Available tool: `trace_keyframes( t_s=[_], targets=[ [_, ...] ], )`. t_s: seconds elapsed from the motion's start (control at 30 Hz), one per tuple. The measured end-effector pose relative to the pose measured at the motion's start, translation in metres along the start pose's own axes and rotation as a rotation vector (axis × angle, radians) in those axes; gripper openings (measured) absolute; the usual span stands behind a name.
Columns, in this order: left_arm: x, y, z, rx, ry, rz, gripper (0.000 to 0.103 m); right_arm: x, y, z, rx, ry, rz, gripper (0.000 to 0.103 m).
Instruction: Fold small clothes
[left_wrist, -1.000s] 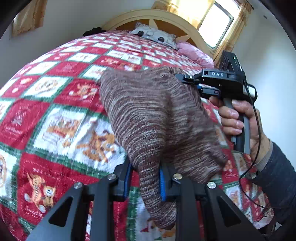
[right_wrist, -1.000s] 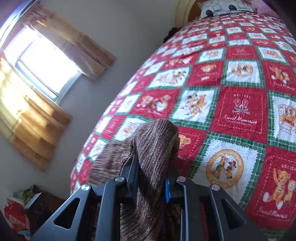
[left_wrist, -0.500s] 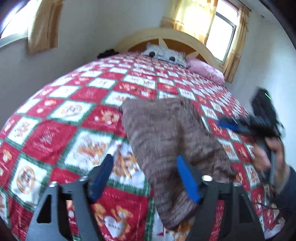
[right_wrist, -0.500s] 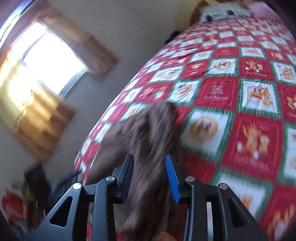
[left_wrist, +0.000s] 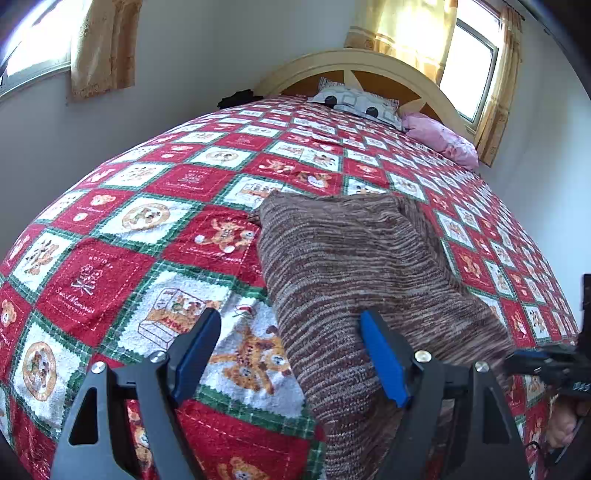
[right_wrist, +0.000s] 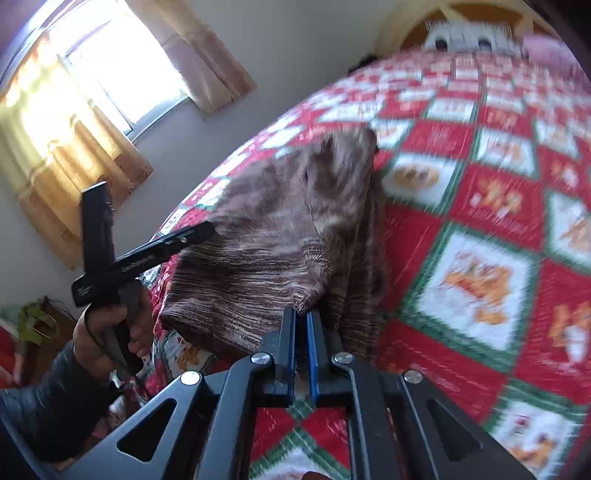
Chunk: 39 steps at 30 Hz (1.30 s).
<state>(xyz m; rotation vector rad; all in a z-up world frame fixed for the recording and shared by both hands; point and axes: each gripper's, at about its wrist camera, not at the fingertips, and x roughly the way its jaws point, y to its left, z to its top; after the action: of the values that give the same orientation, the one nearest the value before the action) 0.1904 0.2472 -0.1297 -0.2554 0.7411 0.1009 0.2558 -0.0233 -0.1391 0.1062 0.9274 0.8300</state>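
Brown striped knit garment lay flat on the red patchwork quilt.
Your left gripper hung released over its near edge; your right gripper was clenched empty beside it.

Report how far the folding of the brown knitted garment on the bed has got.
Done: the brown knitted garment lies on the patchwork quilt with one layer doubled over another, so a first fold seems made. In hand: the left gripper is open and holds nothing; the right gripper is shut at the garment's near edge, though a grip on it cannot be confirmed. Left: probably further folds and squaring the uneven edges.
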Motion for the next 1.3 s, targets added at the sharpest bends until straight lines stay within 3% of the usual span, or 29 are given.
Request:
trace_keyframes(
  t_s=[0.1, 0.23, 0.3, 0.43, 0.53, 0.63, 0.77, 0.87, 1.1, 1.2, 1.3],
  targets=[
    [0.006, -0.011, -0.005, 0.075, 0.007, 0.052, 0.087, -0.001, -0.009, 0.002, 0.019, 0.020, -0.033, 0.005],
    [0.014, -0.013, -0.009, 0.067, 0.032, 0.050, 0.088, 0.026, -0.032, -0.005, 0.080, 0.112, -0.022, 0.006],
    [0.008, -0.012, -0.009, 0.060, 0.029, 0.047, 0.088, 0.018, -0.036, -0.002, 0.103, 0.094, -0.013, 0.011],
    [-0.013, -0.018, -0.009, 0.092, -0.013, 0.070, 0.088, -0.011, -0.020, 0.015, 0.021, -0.020, -0.098, 0.015],
    [-0.025, -0.026, -0.014, 0.110, -0.041, 0.065, 0.089, -0.012, 0.003, 0.031, -0.046, -0.058, -0.015, 0.018],
    [-0.024, -0.035, -0.022, 0.135, -0.028, 0.060, 0.092, 0.011, 0.019, 0.039, -0.099, -0.028, 0.056, 0.050],
    [0.000, -0.036, -0.039, 0.157, 0.062, 0.099, 0.092, 0.048, 0.003, 0.039, -0.061, 0.032, -0.108, 0.047],
    [0.002, -0.030, -0.044, 0.110, 0.065, 0.066, 0.093, 0.045, -0.004, 0.038, -0.019, 0.011, -0.092, 0.043],
    [-0.009, -0.037, -0.044, 0.128, 0.066, 0.070, 0.094, 0.014, 0.031, 0.017, -0.131, -0.062, -0.130, 0.044],
    [-0.011, -0.040, -0.049, 0.137, 0.074, 0.068, 0.095, 0.015, 0.042, 0.003, -0.190, -0.047, -0.229, 0.045],
    [-0.011, -0.043, -0.053, 0.151, 0.078, 0.071, 0.095, 0.016, 0.043, -0.012, -0.208, -0.027, -0.261, 0.045]
  ],
)
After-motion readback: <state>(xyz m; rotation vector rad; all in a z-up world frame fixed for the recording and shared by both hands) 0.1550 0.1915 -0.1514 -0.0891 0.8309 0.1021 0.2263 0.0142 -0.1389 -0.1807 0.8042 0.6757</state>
